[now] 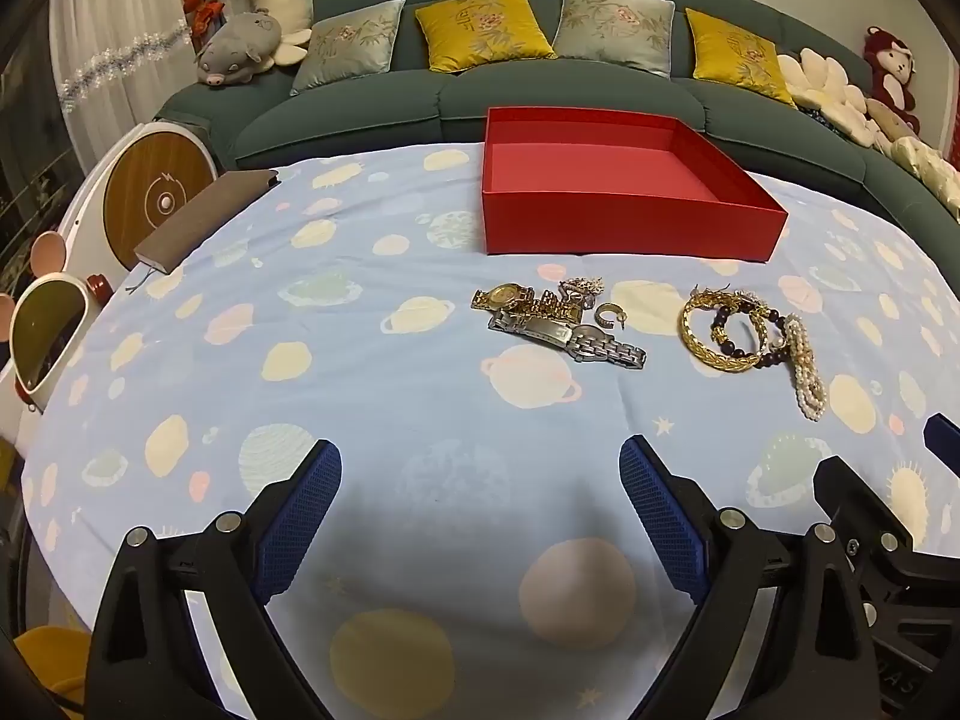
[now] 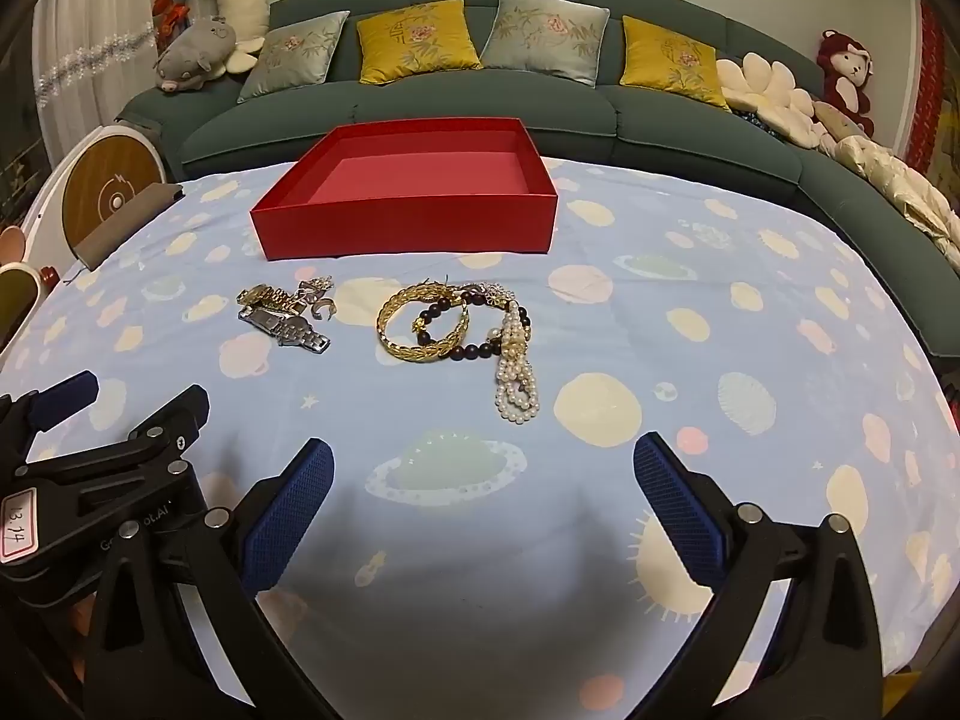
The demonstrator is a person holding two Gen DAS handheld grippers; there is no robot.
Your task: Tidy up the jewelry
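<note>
Crosswise, silver watch (image 1: 570, 336) lies flat, long axis slanting toward pearl strand (image 1: 807, 369)

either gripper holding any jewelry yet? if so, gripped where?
Nothing held. Left gripper and right gripper both stand open above the tablecloth, nothing between the pads. The watches and bracelets lie untouched.

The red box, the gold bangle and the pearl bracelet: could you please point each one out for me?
red box (image 2: 408, 228): right wrist view, on its front wall.
gold bangle (image 2: 414, 354): right wrist view, on the near arc of the ring.
pearl bracelet (image 2: 515, 399): right wrist view, on the lower pearl loops.
</note>
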